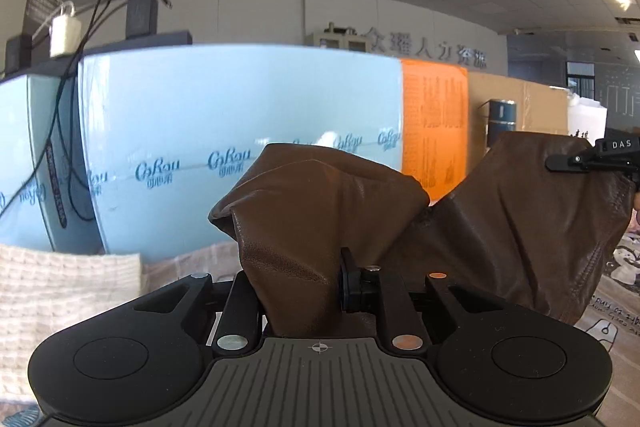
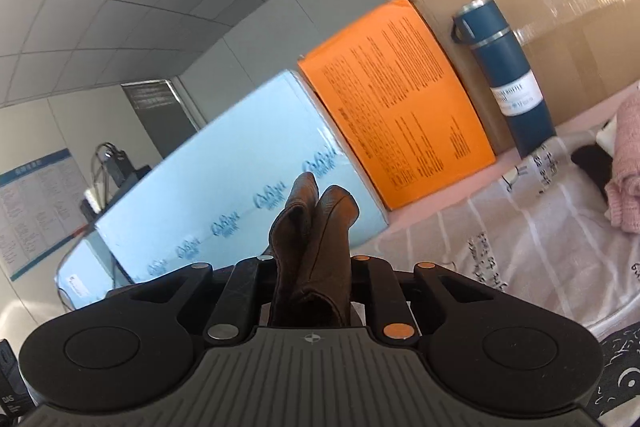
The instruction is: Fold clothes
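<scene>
A blue box [image 1: 240,115] fills the left and centre of the left wrist view, with cables [image 1: 80,67] draped down its left end and chargers [image 1: 64,31] on top of it at the upper left. Just right of it stands an orange box [image 1: 434,123], then a cardboard box [image 1: 520,99] with a dark blue flask [image 1: 502,119] in front. A cream knit cloth [image 1: 60,291] lies at the lower left.

In the right wrist view the same row runs tilted from lower left to upper right: blue box [image 2: 224,179], orange box [image 2: 396,99], cardboard box [image 2: 560,27], and the flask [image 2: 508,79] standing upright on a printed sheet [image 2: 520,247] at the right. A pink knit garment [image 2: 628,163] lies at the right edge, with something black just beside it.

A brown leather garment [image 1: 320,211] hangs raised in the centre of the left wrist view, blocking the lower part of the boxes. The left gripper [image 1: 304,291] has its jaws drawn narrow and clamped on a bunched edge of it at lower centre. The garment spans rightward to the right gripper [image 1: 580,159] at the right edge, which pinches its other corner.

In the right wrist view the right gripper [image 2: 312,287] shows jaws closed narrow on a folded wad of the garment [image 2: 316,227], which sticks up between them at centre frame against the blue box.
</scene>
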`<state>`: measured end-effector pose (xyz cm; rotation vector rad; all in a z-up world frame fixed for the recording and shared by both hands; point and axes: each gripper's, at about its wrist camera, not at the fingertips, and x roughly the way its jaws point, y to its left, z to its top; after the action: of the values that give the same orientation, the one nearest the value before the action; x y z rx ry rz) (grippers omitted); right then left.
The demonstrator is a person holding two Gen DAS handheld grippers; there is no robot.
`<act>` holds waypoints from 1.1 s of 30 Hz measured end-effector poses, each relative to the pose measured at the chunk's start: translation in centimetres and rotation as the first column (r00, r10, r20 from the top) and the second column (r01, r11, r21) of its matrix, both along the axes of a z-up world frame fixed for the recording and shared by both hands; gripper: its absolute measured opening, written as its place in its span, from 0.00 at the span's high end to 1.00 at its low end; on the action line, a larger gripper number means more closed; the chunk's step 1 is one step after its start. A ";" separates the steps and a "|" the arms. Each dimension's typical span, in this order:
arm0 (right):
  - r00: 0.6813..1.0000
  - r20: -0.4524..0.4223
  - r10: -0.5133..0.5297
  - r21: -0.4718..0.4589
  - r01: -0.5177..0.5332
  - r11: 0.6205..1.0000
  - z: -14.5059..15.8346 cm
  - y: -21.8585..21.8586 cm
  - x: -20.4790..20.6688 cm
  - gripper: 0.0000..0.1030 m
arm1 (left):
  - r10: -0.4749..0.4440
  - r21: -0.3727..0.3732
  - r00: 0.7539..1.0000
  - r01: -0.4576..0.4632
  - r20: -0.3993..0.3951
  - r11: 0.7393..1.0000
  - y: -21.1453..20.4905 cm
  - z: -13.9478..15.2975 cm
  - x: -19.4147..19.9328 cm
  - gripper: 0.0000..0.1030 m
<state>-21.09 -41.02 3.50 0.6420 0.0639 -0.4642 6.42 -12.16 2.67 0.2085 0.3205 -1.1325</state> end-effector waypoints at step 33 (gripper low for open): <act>0.929 -0.361 0.087 -0.144 -0.147 0.979 -1.6 -4.6 1.0 0.18 | -0.078 0.104 0.995 0.084 -0.054 0.991 -4.1 -1.4 5.6 0.93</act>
<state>-20.09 -45.58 1.92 0.3796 0.3991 -0.4591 12.05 -16.22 1.23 0.2901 0.4199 -1.2032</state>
